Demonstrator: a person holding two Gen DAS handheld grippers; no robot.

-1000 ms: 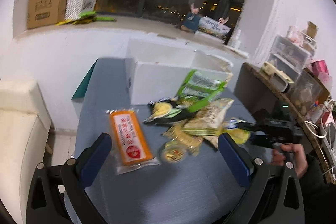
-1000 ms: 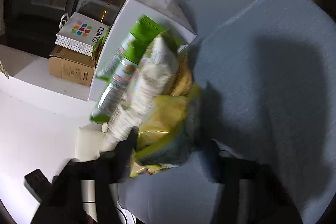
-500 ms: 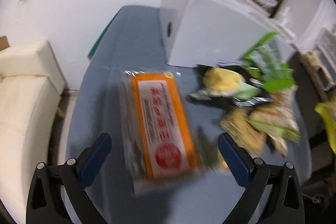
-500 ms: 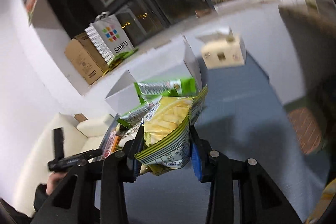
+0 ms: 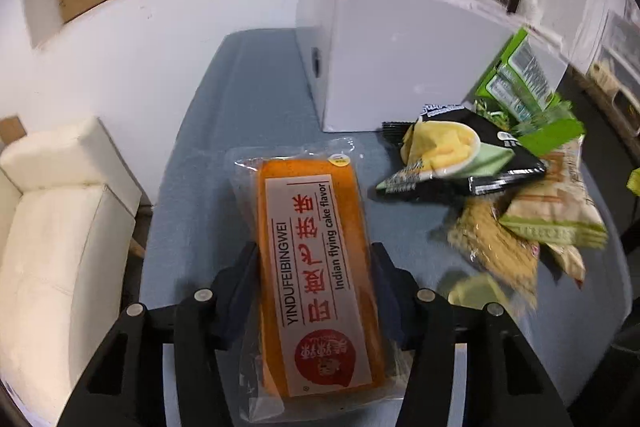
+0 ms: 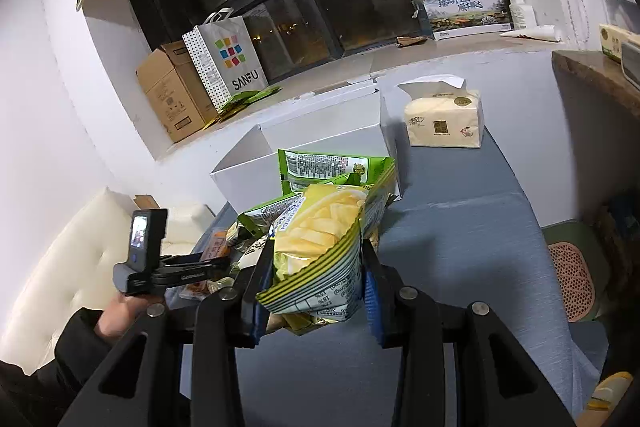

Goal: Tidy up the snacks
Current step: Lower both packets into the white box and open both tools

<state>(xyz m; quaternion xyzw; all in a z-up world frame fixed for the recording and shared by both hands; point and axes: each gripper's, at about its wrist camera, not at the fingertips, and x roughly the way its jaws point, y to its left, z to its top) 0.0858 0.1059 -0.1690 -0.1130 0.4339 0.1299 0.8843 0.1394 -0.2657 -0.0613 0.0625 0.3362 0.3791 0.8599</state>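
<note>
- The left hand-held gripper (image 5: pixel 313 291) has its two fingers closed against the long sides of the orange cake packet (image 5: pixel 318 267), so it is holding this packet
- The orange cake packet lies lengthwise between the fingers on the blue-grey desk (image 5: pixel 224 155), with its far end pointing toward the white box (image 5: pixel 400 59) ahead
- To the right of the left hand-held gripper there is a loose pile of snacks: a black chip bag (image 5: pixel 460 163) on top, a green packet (image 5: pixel 520 83) leaning behind it near the white box, and pale cracker packets (image 5: pixel 552 211) at the near side
- The right hand-held gripper (image 6: pixel 316 287) is narrow and is clamped on a yellow-green chip bag (image 6: pixel 320 255), which stands up between its fingers, above the desk
- Just beyond this bag, ahead of the right hand-held gripper, the same pile of snacks is visible with a green packet on top, and the open white box stands behind the pile
- Farther ahead and to the right, a tissue pack (image 6: pixel 442 123) sits on the desk beside the white box
- At the left of the right hand-held gripper, the person's left hand (image 6: pixel 120 319) holds the handle of the other device
- A white sofa (image 5: pixel 52 227) stands to the left of the desk
</note>
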